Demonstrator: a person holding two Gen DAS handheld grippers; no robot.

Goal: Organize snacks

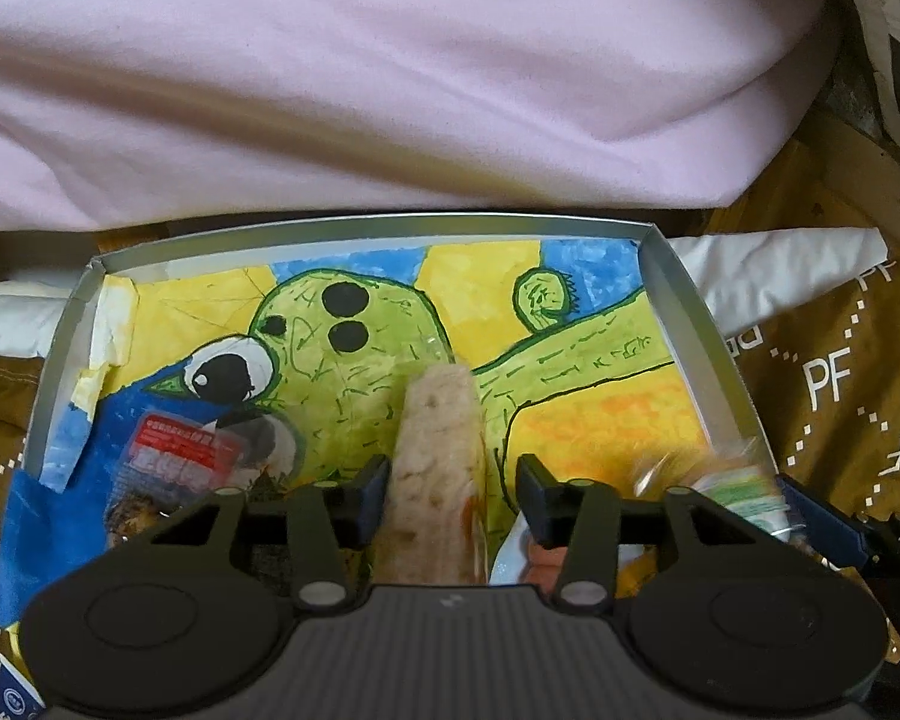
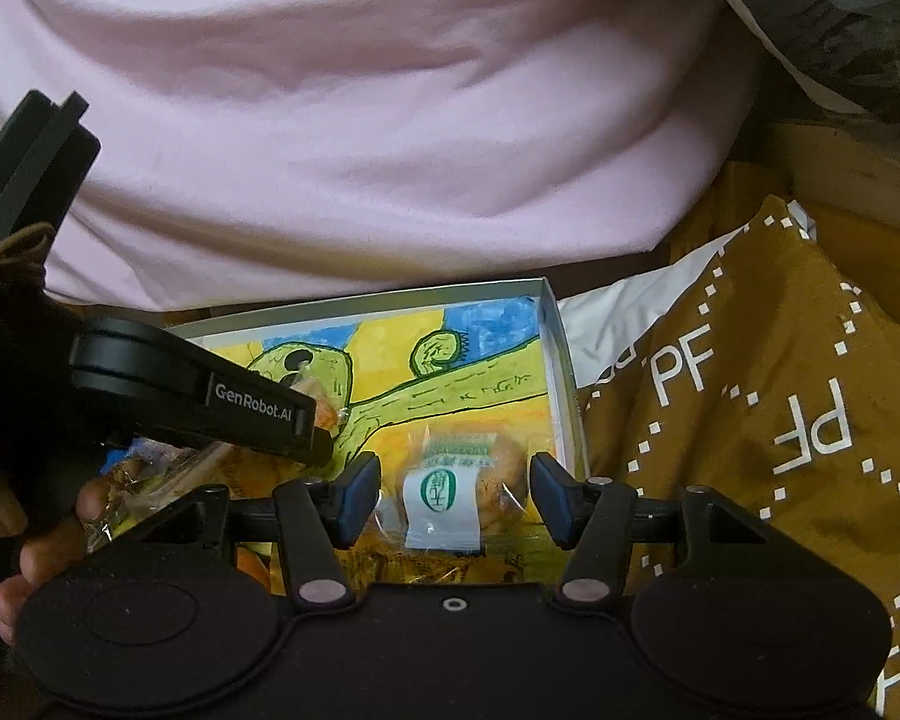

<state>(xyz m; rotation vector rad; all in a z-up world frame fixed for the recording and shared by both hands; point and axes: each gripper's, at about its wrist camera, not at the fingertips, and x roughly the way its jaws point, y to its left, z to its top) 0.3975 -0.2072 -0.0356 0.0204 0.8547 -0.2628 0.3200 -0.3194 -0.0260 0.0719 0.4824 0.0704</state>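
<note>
A shallow white box (image 1: 390, 227), lined with a painted green creature, lies in front of me. My left gripper (image 1: 453, 495) is open over it. A long beige snack bar (image 1: 441, 450) in clear wrap runs between its fingers, against the left finger and clear of the right. My right gripper (image 2: 456, 498) is open at the box's right side (image 2: 561, 372). A wrapped pastry with a green-and-white label (image 2: 450, 480) lies between its fingers. That pastry (image 1: 744, 483) appears blurred in the left wrist view.
A red-labelled packet (image 1: 180, 456) lies in the box's left part. A person in a pink top (image 1: 390, 90) sits just behind the box. Brown cloth printed "PF" (image 2: 750, 420) spreads to the right. A hand (image 2: 48, 540) holds the left gripper's body (image 2: 210, 402).
</note>
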